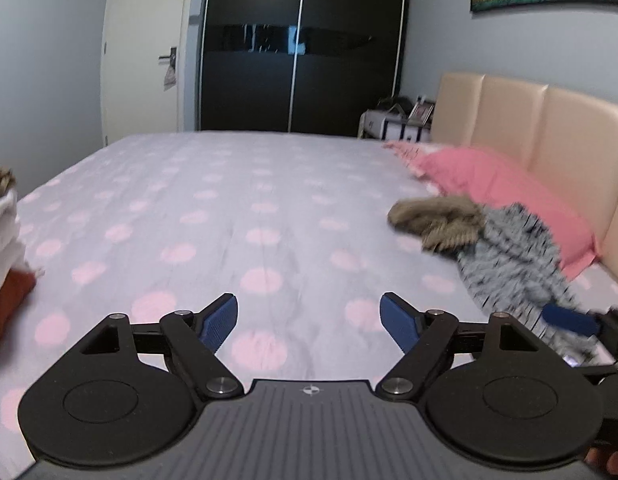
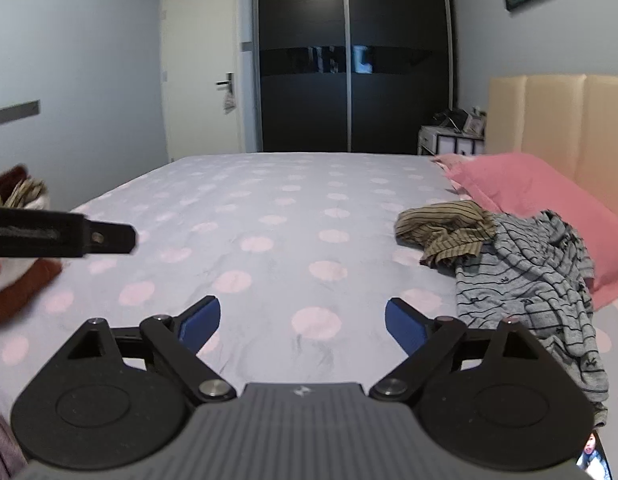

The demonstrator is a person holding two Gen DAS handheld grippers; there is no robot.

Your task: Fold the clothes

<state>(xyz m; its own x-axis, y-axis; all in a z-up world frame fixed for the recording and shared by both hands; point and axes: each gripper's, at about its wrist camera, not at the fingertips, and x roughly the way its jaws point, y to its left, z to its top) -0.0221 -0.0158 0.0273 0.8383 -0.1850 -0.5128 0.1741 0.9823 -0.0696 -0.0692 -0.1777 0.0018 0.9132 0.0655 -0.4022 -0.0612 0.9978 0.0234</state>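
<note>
From my right wrist camera the grey striped shirt (image 2: 525,280) lies crumpled along the right side of the bed (image 2: 269,216), its long axis running from near the pink pillow (image 2: 521,188) back toward me, the near end trailing down past my right finger. Its far end rests against the pillow's front edge. Touching its upper left corner is an olive striped garment (image 2: 445,228), bunched with its length lying across the bed, pointing left toward the middle of the mattress. My right gripper (image 2: 303,322) hangs over the dotted sheet with its blue pads (image 2: 201,322) spread wide, holding nothing and touching nothing I can see. My left gripper (image 1: 309,322) is likewise spread wide over bare sheet, empty; in its view the same two garments are blurred, the grey one (image 1: 509,256) at right with the olive one (image 1: 437,220) beside it. A stack of folded clothes (image 1: 5,240), white over rust-red, sits at the bed's left edge, well apart from the loose pile. The beige headboard (image 1: 549,128) stands behind the pillow.
</note>
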